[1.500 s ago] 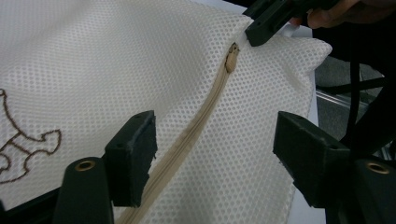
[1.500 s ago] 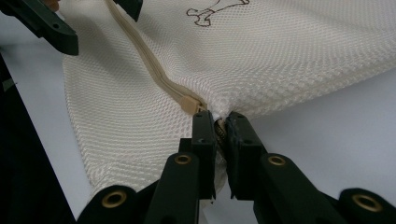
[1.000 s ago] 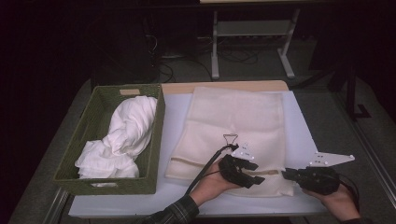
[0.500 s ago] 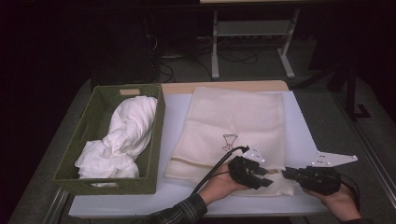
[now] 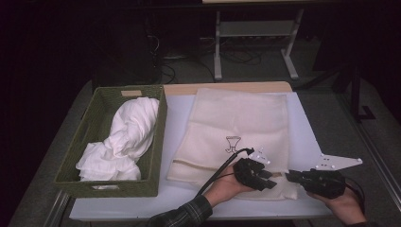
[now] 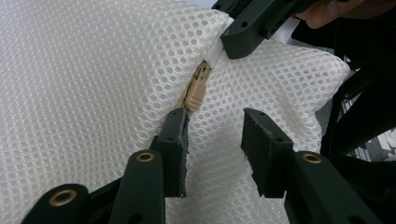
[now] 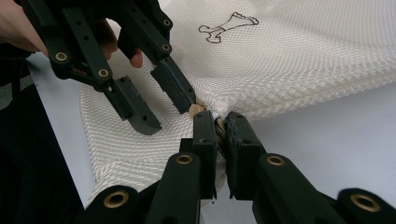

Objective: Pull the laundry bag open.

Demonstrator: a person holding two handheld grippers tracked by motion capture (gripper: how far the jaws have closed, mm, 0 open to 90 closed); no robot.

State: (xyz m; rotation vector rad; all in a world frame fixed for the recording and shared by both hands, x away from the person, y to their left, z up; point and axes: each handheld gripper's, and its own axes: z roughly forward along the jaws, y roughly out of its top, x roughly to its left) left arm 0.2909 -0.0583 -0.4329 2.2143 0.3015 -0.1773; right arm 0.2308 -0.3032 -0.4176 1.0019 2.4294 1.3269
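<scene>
A cream mesh bag (image 5: 236,125) with a small drawn emblem lies flat on the white table. Its tan zipper pull (image 6: 195,91) sits at the near edge. My right gripper (image 7: 222,125) is shut on the bag's edge at the zipper end, also seen from above (image 5: 289,176). My left gripper (image 6: 214,136) is open and its jaws have just been closing. The pull lies just ahead of one pad, not pressed between them. The left gripper (image 7: 163,109) faces the right one, tips almost touching, at the bag's near right corner (image 5: 270,179).
A green woven basket (image 5: 106,188) holding crumpled white cloth (image 5: 125,135) stands on the table's left side. The table's near edge (image 5: 189,210) runs just below both hands. A metal stand (image 5: 255,47) and cables are on the floor beyond the table.
My left gripper has shifted slightly right toward the right gripper and its jaws have narrowed. The right gripper and the bag have stayed put.
</scene>
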